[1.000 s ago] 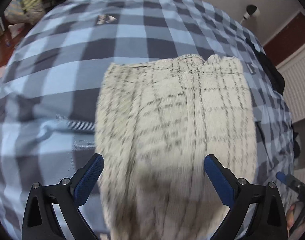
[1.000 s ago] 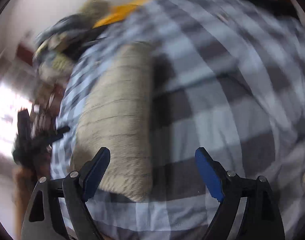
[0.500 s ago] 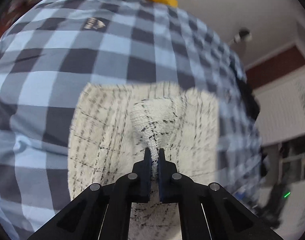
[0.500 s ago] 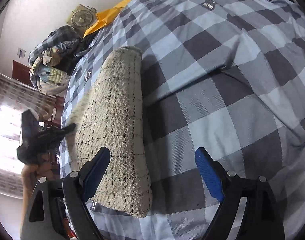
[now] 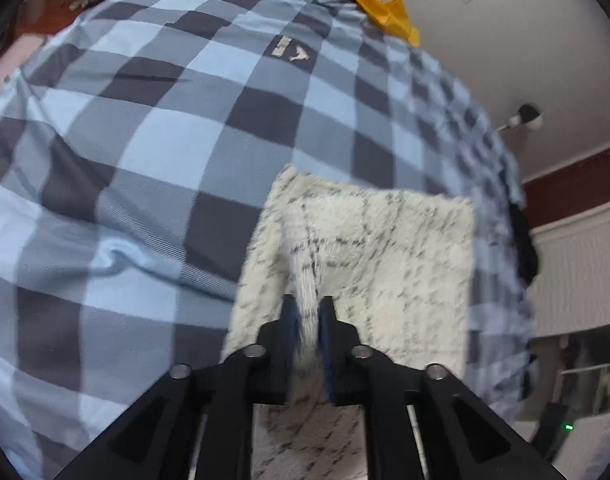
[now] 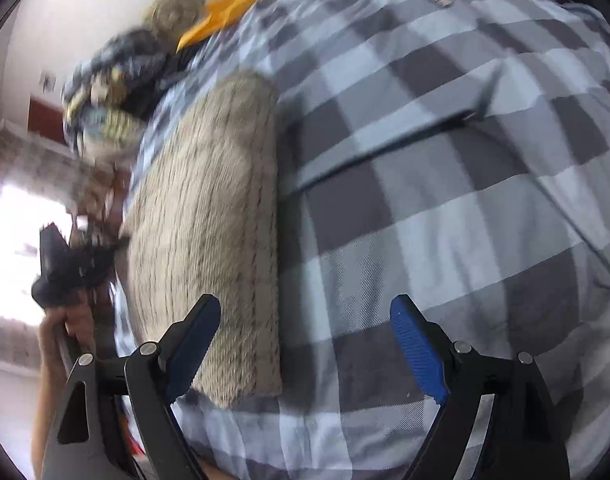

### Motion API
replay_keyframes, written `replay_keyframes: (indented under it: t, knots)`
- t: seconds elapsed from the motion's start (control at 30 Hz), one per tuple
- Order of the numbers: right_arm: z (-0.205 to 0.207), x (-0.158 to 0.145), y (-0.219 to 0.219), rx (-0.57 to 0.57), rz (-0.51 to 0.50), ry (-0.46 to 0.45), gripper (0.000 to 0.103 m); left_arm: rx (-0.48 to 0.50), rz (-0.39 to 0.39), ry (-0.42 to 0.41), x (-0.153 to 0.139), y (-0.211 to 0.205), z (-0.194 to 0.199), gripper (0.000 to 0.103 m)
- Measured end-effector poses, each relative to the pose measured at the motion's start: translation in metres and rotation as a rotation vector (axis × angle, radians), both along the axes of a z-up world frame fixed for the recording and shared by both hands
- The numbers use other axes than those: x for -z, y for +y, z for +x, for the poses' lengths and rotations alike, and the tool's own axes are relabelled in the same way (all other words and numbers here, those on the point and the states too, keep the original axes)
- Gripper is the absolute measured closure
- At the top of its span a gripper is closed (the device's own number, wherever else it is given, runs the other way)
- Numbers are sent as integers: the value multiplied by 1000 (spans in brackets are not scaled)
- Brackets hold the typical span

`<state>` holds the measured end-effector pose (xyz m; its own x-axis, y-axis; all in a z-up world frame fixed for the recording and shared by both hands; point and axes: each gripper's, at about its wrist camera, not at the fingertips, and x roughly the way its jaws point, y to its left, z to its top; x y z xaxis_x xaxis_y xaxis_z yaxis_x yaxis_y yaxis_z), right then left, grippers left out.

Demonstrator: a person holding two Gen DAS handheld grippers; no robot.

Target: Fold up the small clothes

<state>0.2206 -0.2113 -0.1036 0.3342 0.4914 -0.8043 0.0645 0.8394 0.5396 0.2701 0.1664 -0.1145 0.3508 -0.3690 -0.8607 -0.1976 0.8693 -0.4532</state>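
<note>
A cream knitted garment (image 5: 385, 248) with thin black check lines lies on the blue-and-grey checked bedspread (image 5: 145, 140). My left gripper (image 5: 307, 308) has a raised fold of this garment between its pads; the jaws are opening slightly while the cloth still fills the gap. In the right wrist view the garment (image 6: 209, 216) lies as a long folded strip at the left. My right gripper (image 6: 305, 304) hovers open over the garment's near right edge and the bedspread (image 6: 445, 200), with its left finger over the cloth. The left gripper (image 6: 61, 264) shows blurred at the far left, held by a hand (image 6: 57, 332).
A yellow item (image 5: 385, 12) lies at the bed's far edge. A pile of mixed clothes (image 6: 105, 92) sits at the far left corner of the bed. A creased seam (image 6: 385, 148) crosses the bedspread right of the garment.
The left gripper went from wide open over the garment to closed on a pinched fold, then carried it sideways, rolling. The right gripper stayed open, nearly still.
</note>
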Motion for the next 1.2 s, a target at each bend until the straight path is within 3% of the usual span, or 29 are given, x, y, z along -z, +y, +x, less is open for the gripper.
replay_keyframes:
  t: [0.03,0.1,0.13,0.3,0.43,0.53,0.63,0.67,0.77,0.93,1.2]
  knots:
    - [0,1,8,-31,-24,2,18,6,25,13,-1,-1,-2,52]
    - [-3,0,25,-101,-94,-11,18,14,89,-3,-11,-4,-11,12]
    - [-7,-2,34,-142,-139,-23,18,16,117,-29,-17,-3,-16,8]
    - [-37,0,68,-327,-258,-57,18,70,262,-64,-42,-9,-61,6]
    - [-53,13,108,-461,-385,-78,18,61,304,17,-31,-17,-101,6]
    - [-50,19,130,-509,-450,-127,18,-50,252,130,-12,-8,-119,6]
    - [-42,23,148,-517,-512,-198,18,-155,108,186,5,6,-126,6]
    - [-39,25,151,-518,-516,-209,19,-190,82,199,10,11,-127,6]
    - [-35,33,150,-516,-519,-218,66,-210,113,231,25,14,-125,6]
    - [-28,30,128,-433,-426,-158,76,-138,218,217,29,-2,-119,6]
    - [-37,34,90,-321,-281,23,78,-32,485,185,16,-24,-120,6]
